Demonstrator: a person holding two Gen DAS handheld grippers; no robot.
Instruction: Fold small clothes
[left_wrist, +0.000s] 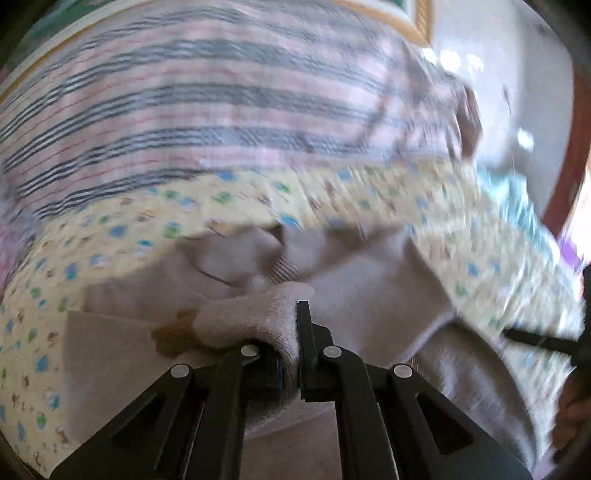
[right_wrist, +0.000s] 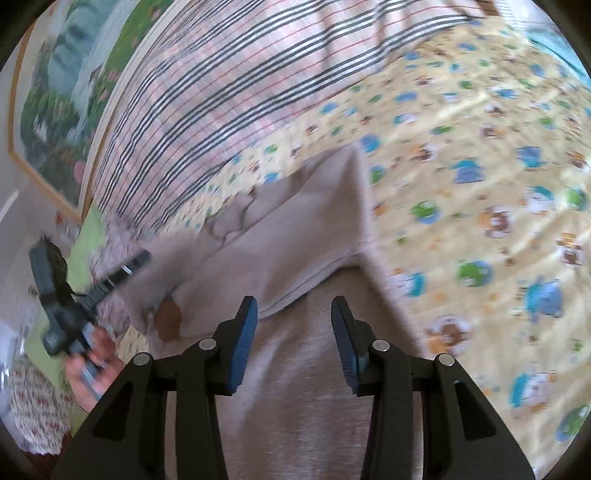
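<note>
Left gripper (left_wrist: 284, 332): my jaws were clamped tight on a fuzzy fold of the beige garment (left_wrist: 369, 295). Right gripper (right_wrist: 293, 314): jaws partly apart, gripping nothing, poised above the same garment's flat cloth. Brown patch (right_wrist: 170, 319) at 9 o'clock of the right jaws. Yellow printed sheet (right_wrist: 480, 184) beneath and beyond, toward 2 o'clock. Striped blanket (right_wrist: 207, 92) farthest, at 11 o'clock.
</note>
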